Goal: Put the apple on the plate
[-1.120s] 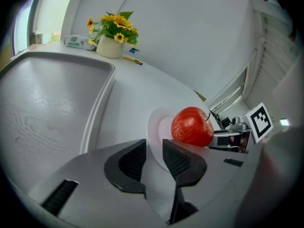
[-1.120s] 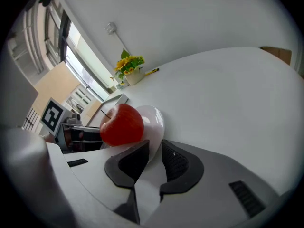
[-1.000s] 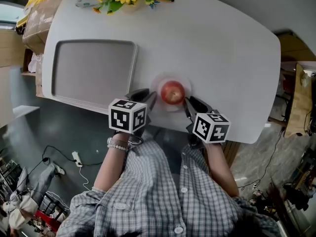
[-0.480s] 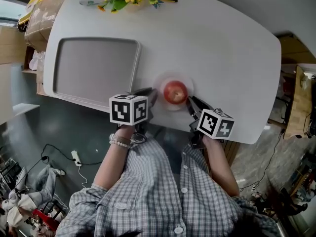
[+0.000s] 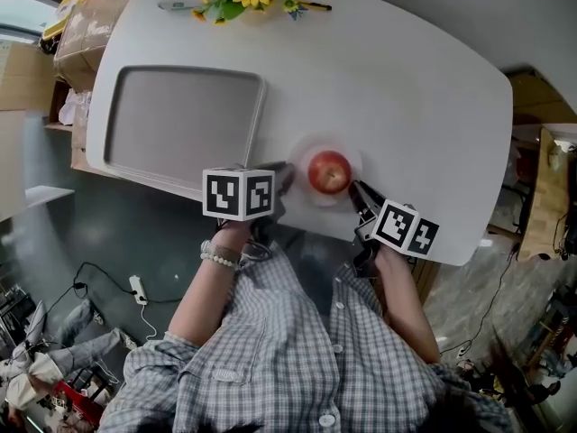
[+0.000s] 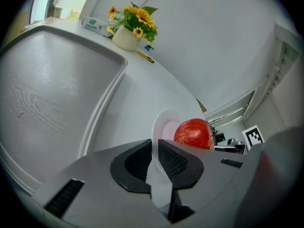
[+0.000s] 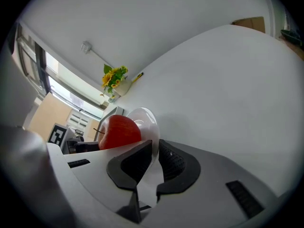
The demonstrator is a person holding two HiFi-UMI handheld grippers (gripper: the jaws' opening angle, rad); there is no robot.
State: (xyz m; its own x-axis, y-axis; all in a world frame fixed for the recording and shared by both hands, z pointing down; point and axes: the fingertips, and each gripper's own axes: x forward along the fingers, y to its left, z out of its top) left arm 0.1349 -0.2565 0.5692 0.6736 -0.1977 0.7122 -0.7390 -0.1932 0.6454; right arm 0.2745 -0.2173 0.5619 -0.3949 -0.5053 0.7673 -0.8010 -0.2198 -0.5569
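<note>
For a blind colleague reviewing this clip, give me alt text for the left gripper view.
The left hand-held gripper has its jaws closed on the near rim of a white plate with a red apple on it. To the left lies a gray tray, and a pot of sunflowers stands at the far edge of the white table.

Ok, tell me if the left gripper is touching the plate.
Touching. The left gripper view shows the left gripper with its jaws shut on the rim of the plate.
</note>
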